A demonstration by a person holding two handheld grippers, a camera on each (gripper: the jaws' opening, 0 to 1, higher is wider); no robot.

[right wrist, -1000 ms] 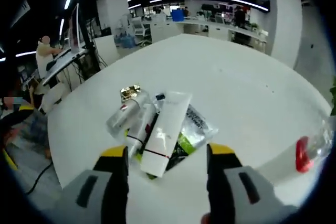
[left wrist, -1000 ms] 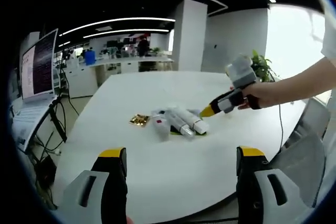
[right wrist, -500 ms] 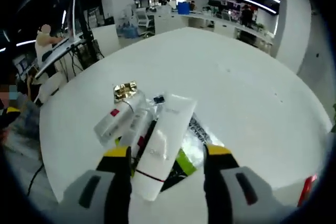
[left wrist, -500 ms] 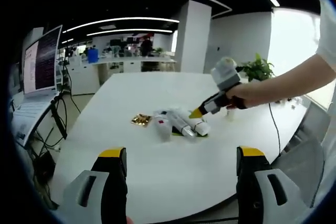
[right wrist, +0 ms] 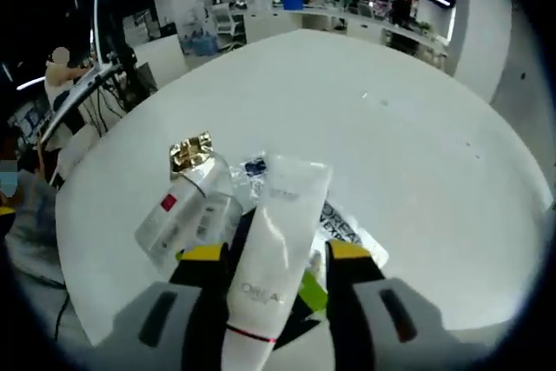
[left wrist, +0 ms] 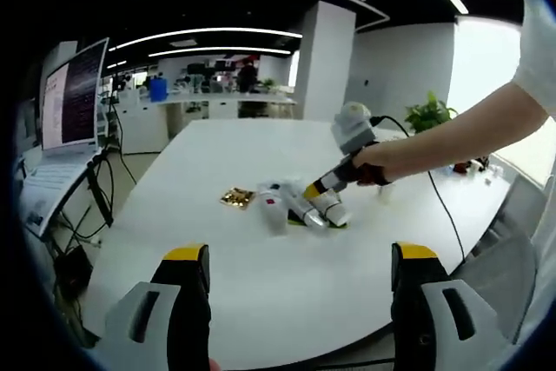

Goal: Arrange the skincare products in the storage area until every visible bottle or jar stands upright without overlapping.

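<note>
Products lie in a heap at the middle of the white worktop (left wrist: pixel 261 275), seen from the left gripper view: tubes side by side on a green sachet (left wrist: pixel 340 223), all on their sides, a gold-topped item (left wrist: pixel 233 198) just left of the heap. The left claw (left wrist: pixel 295 280) hangs spread and empty, well short of the heap. The right claw (left wrist: pixel 313 190) reaches in from the right, its yellow tip at the heap (clearly the nearer one).

In the right gripper view the white tube (right wrist: pixel 278 241) lies on top of the heap, long axis running straight away from the right claw (right wrist: pixel 276 252), its capped end between the spread jaws, whether touching I cannot tell. A clear bottle (right wrist: pixel 178 210) lies just left of the tube.
</note>
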